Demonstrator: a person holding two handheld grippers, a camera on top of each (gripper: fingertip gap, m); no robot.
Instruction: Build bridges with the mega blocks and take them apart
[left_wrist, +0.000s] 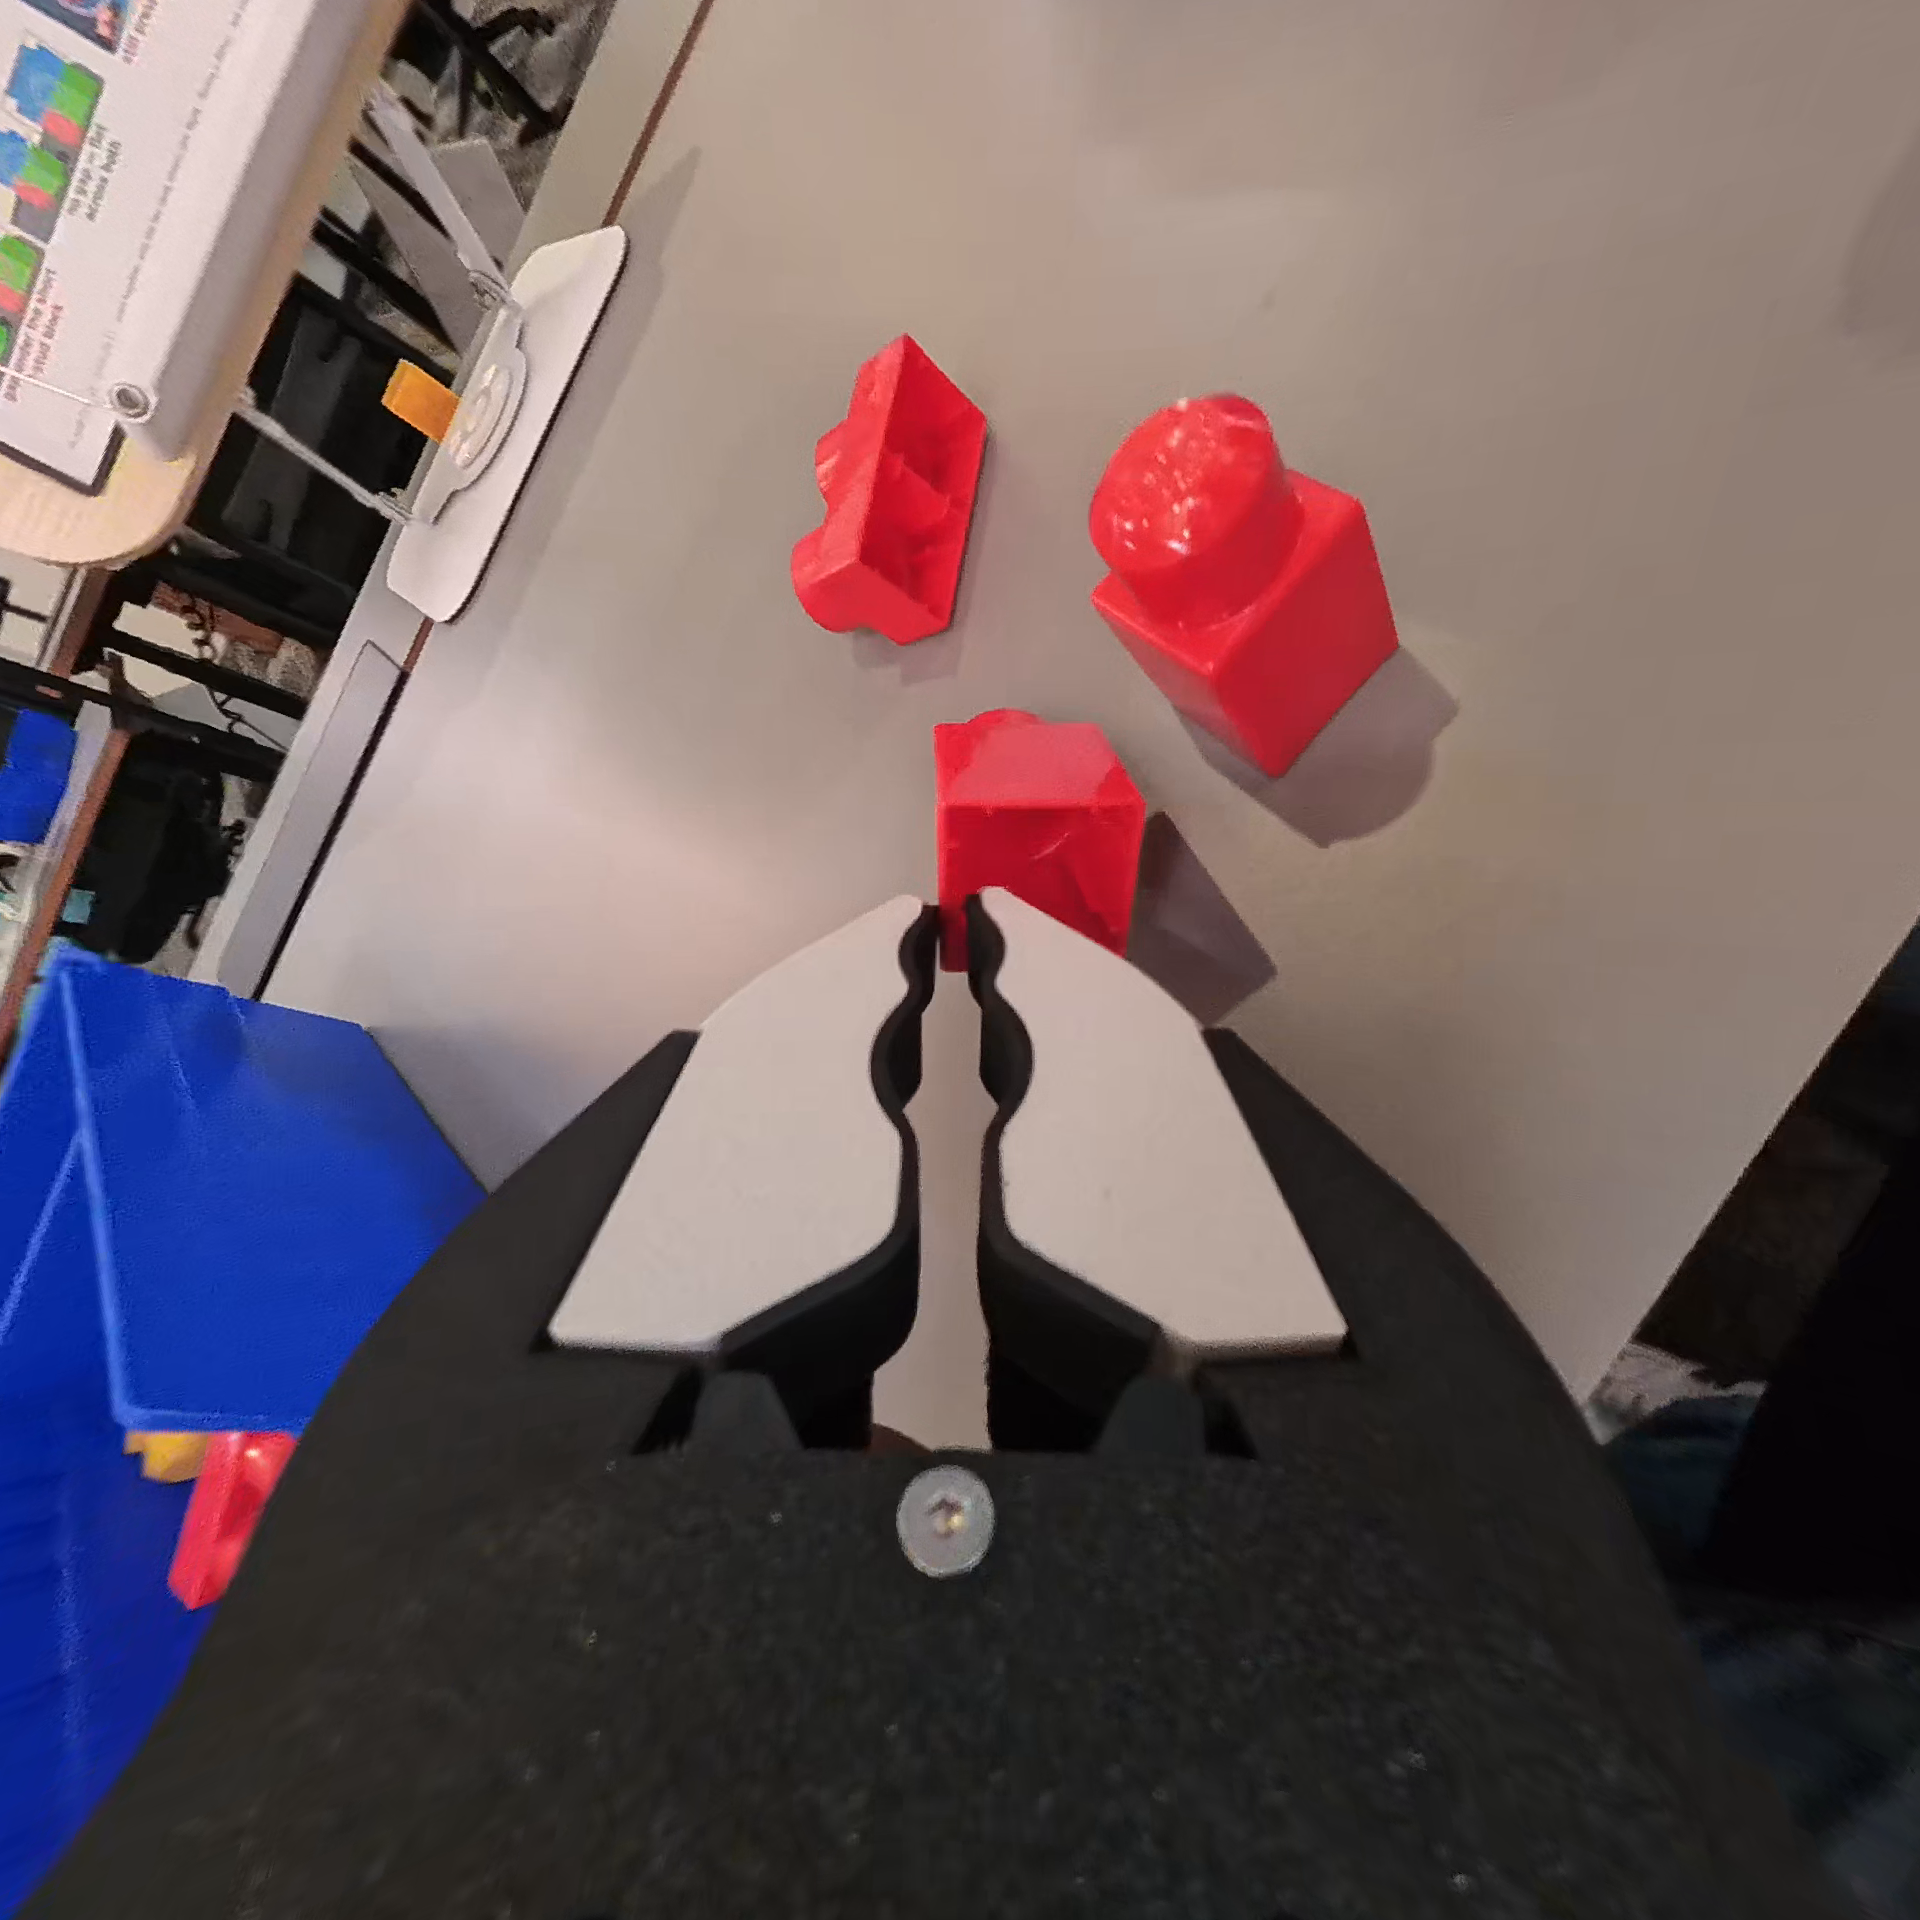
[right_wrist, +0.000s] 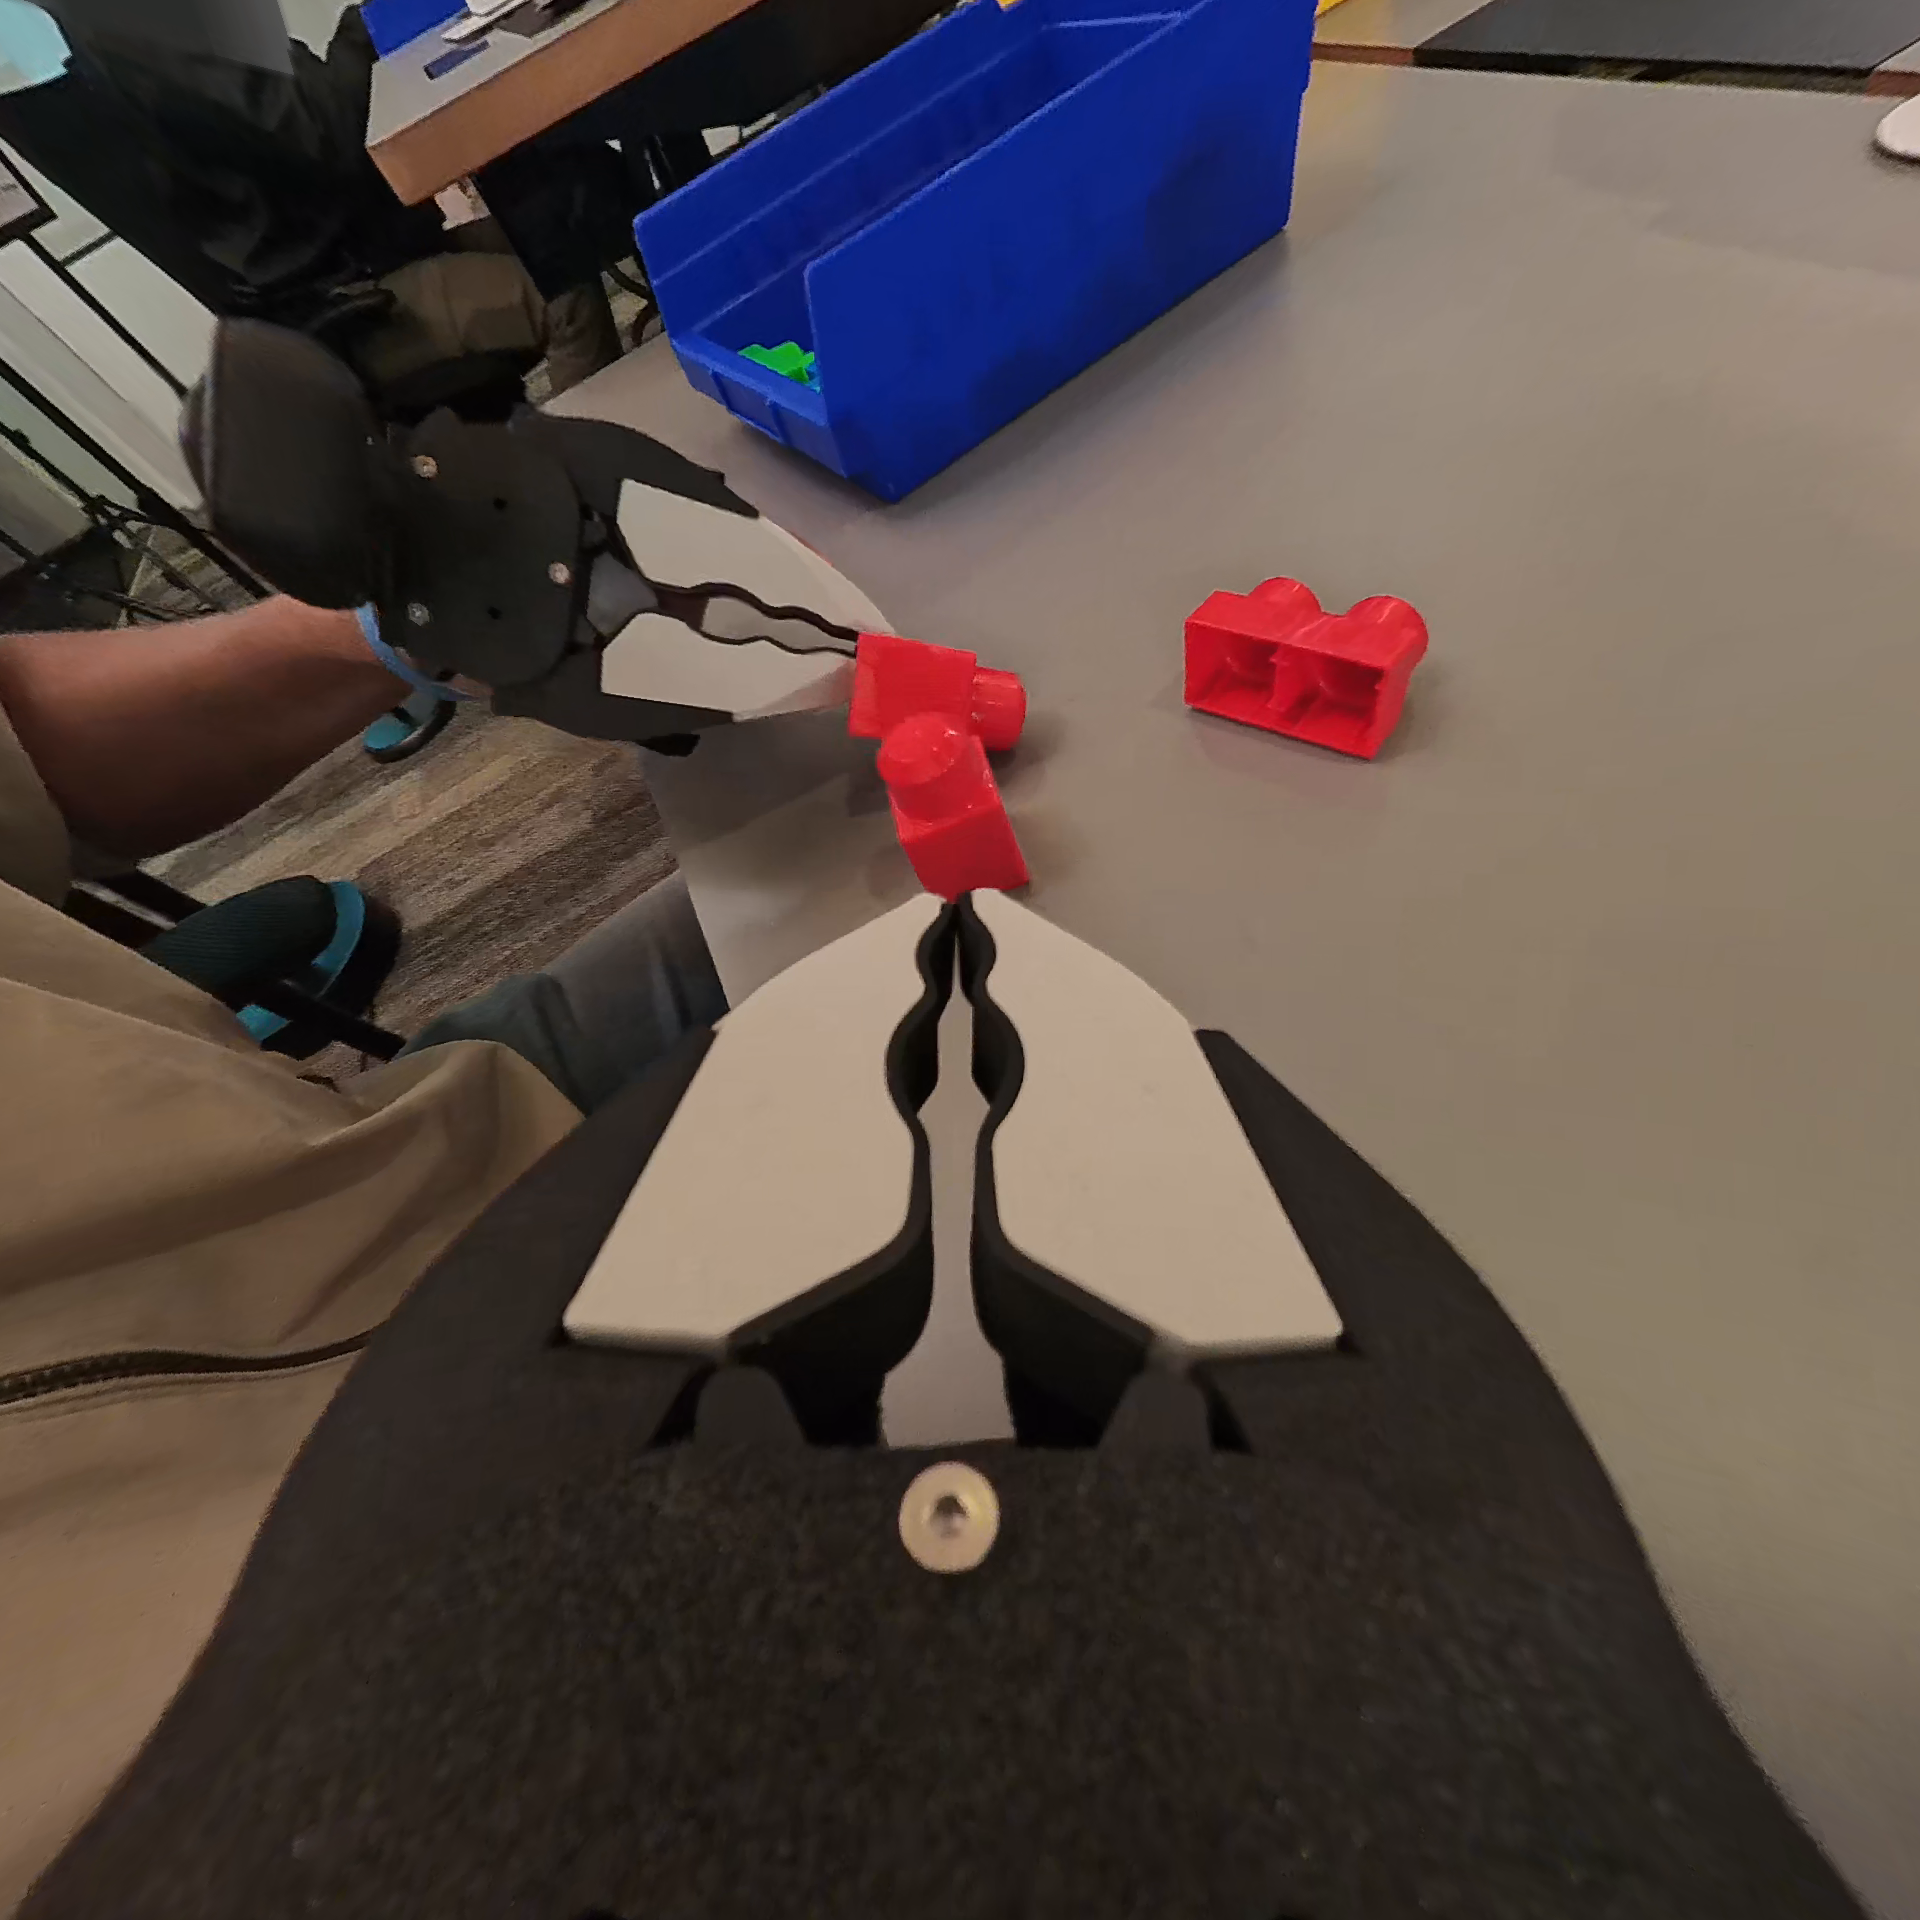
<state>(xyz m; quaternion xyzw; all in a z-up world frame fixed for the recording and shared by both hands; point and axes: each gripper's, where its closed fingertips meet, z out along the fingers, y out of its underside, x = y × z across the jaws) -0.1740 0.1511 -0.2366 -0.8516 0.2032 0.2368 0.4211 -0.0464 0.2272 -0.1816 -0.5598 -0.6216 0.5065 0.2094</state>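
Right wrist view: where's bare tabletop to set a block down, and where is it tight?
Bare table lies right of the double red block, and between that block and the blue bin. It is crowded at the near left edge: the left gripper and right gripper each pinch a single red block close together there.

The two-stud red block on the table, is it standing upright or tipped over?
Tipped over. The two-stud red block lies on its side on the table: its hollow underside faces the right wrist camera, studs pointing away.
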